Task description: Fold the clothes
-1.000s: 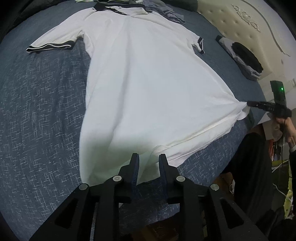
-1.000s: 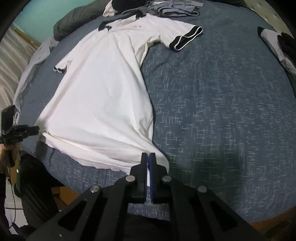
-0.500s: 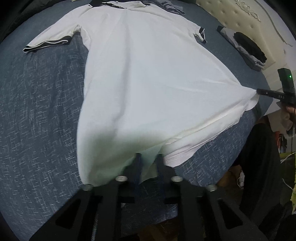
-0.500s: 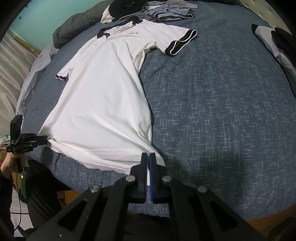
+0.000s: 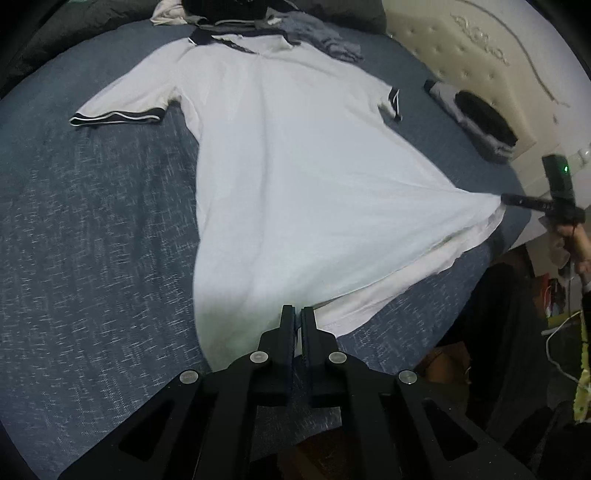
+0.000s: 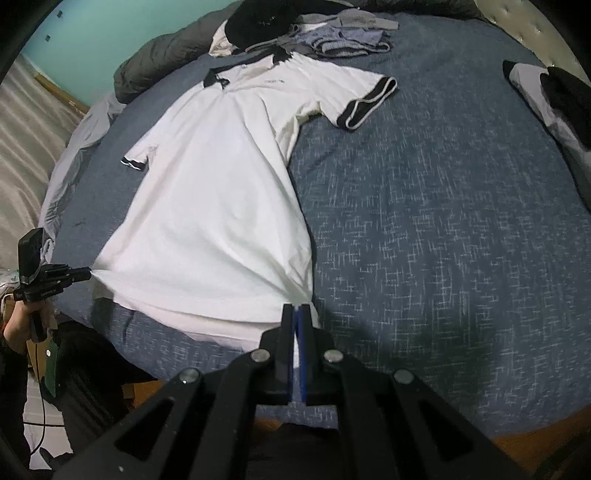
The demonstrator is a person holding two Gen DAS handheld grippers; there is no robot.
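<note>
Left wrist view: a second ago the left tool (image 5: 298, 314) stood spread over the hem; now its jaws are pressed together on the near hem corner of the shirt (image 5: 295, 177). The cloth there has lifted a little off the bed (image 5: 92, 258). The right tool (image 5: 517, 200) shows at the hem's far corner, pinching it as before, hem taut between the two. Judgement: both bottom corners are now held, so the first fold toward the collar can begin.

Right wrist view: right tool (image 6: 296, 314) is closed on its own hem corner, with white cloth visible between the jaws. The left tool (image 6: 83, 275) pinches the opposite corner. The shirt (image 6: 221, 192) lies flat, collar away from the hem.

Hard to make out: the hem edge under each tool is covered by the jaws. The dark pile (image 6: 266, 22) beyond the collar is cut off, its garments not tellable.
</note>
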